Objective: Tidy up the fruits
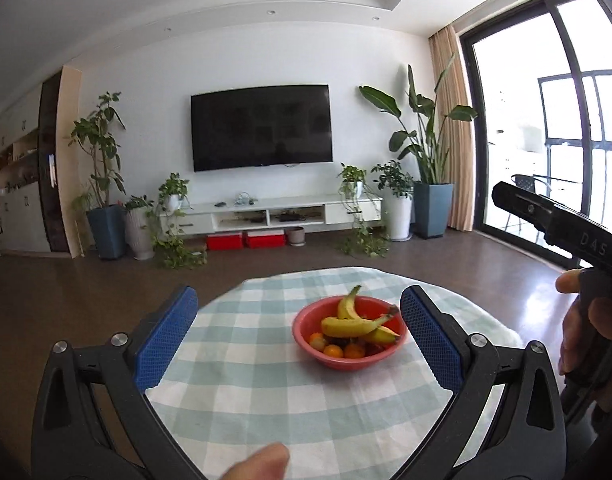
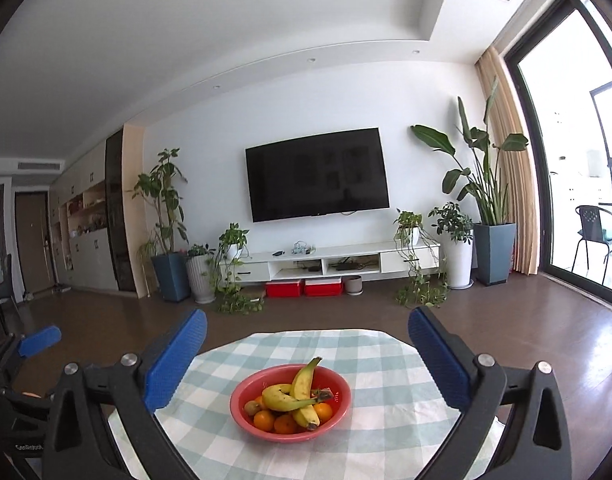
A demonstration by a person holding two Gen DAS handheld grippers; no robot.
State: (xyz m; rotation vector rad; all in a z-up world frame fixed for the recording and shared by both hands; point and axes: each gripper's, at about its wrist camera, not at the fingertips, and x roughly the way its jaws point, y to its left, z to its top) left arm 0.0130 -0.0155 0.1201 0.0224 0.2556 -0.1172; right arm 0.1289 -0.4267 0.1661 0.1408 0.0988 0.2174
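This is a home living room: a large dark television (image 2: 317,175) hangs on the white wall at frame centre, above a low white media cabinet (image 2: 338,262) flanked by potted plants (image 2: 482,184). Sliding glass doors (image 2: 578,160) with a beige curtain (image 2: 506,168) fill the right edge, built-in shelving (image 2: 85,232) lines the left, and a checked tablecloth (image 2: 386,380) covers the counter at lower centre.
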